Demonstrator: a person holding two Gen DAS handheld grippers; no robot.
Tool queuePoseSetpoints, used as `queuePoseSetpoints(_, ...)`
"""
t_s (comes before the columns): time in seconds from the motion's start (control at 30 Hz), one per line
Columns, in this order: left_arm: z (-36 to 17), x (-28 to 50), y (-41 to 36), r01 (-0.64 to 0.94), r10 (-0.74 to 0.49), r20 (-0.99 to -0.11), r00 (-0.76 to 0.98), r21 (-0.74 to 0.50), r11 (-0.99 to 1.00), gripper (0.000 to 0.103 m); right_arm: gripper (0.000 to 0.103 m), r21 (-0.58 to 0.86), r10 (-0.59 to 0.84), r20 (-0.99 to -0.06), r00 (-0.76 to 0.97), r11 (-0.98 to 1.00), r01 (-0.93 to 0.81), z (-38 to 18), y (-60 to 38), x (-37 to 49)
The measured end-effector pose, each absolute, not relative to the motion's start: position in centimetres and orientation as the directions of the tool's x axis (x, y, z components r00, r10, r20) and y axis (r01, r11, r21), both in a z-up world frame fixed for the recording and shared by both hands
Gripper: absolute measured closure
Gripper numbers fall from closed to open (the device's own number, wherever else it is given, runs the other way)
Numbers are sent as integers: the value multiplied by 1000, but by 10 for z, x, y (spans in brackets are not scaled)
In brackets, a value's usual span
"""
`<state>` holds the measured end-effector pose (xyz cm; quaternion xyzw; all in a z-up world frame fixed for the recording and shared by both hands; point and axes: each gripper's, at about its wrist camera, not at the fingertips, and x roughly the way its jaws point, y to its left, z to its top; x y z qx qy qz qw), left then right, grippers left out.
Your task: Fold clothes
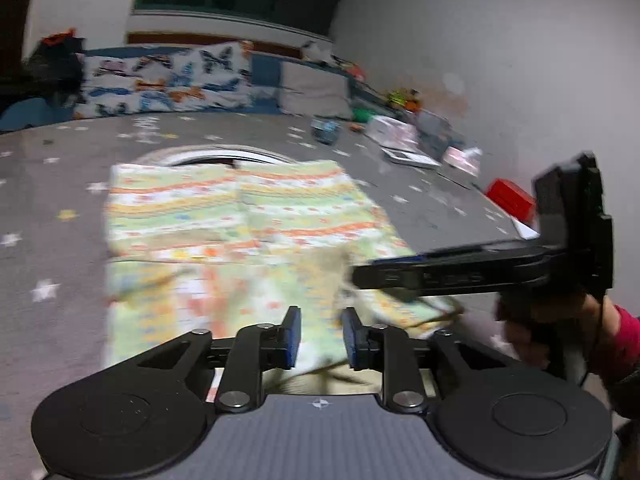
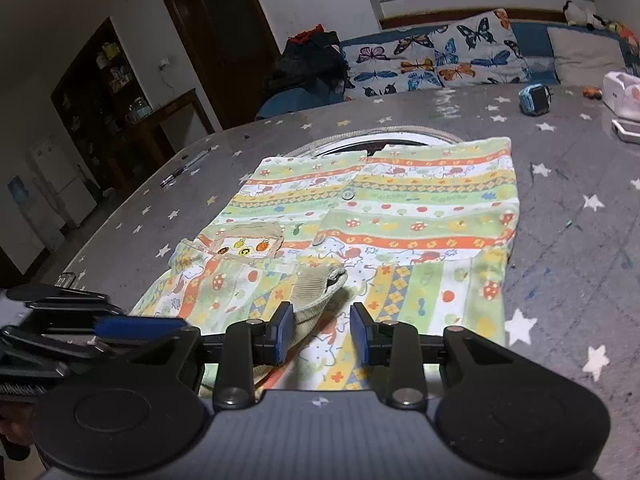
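A small child's shirt (image 2: 380, 220) with green, orange and yellow patterned stripes lies on the grey star-print table (image 2: 580, 240). Its sleeves are folded inward over the body, and a beige ribbed collar (image 2: 320, 284) lies near the front. It also shows, blurred, in the left wrist view (image 1: 240, 216). My left gripper (image 1: 320, 340) is open above the near edge of the shirt, holding nothing. My right gripper (image 2: 322, 332) is open over the collar end, empty. The right gripper also shows in the left wrist view (image 1: 460, 272), reaching in from the right over the cloth.
A butterfly-print pillow (image 2: 436, 56) and a grey cushion (image 2: 584, 56) lie beyond the table. A blue watch (image 2: 536, 98), a white box (image 2: 624, 92) and a red box (image 1: 512, 198) sit on the table's far right. A pen (image 2: 186, 168) lies at the left.
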<state>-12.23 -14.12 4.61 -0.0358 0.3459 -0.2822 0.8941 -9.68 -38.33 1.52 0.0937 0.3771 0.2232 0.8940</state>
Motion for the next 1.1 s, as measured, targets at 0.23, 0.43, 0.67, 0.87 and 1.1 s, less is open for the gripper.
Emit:
queuePoseSetpoints(0.23,44,-118,-85,332,-407,-613,678,-239,913,74,71,441,504,-611,610,857,-266,17,-401,-96)
queuePoseSetpoints(0.43,44,-117,-67,284,-371,-612,699,-239,929,74,71,411,483,-652,584,873,-264,7,-391,-91)
queuePoseSetpoints(0.67,44,-112,-66,275,-359,-616,701,-230,933,74,73,342,448,-668,595,894,-289,7,-375,-95)
queuePoseSetpoints(0.87,43,-106,-67,271,-358,-618,700,-234,934,74,96,330,437,-663,607,899,-286,11,-373,-97)
queuePoseSetpoints(1.1,43,-97,-73,272,-359,-622,696,-234,933,74,96,229,396,-618,680,917,-326,42,-369,-97)
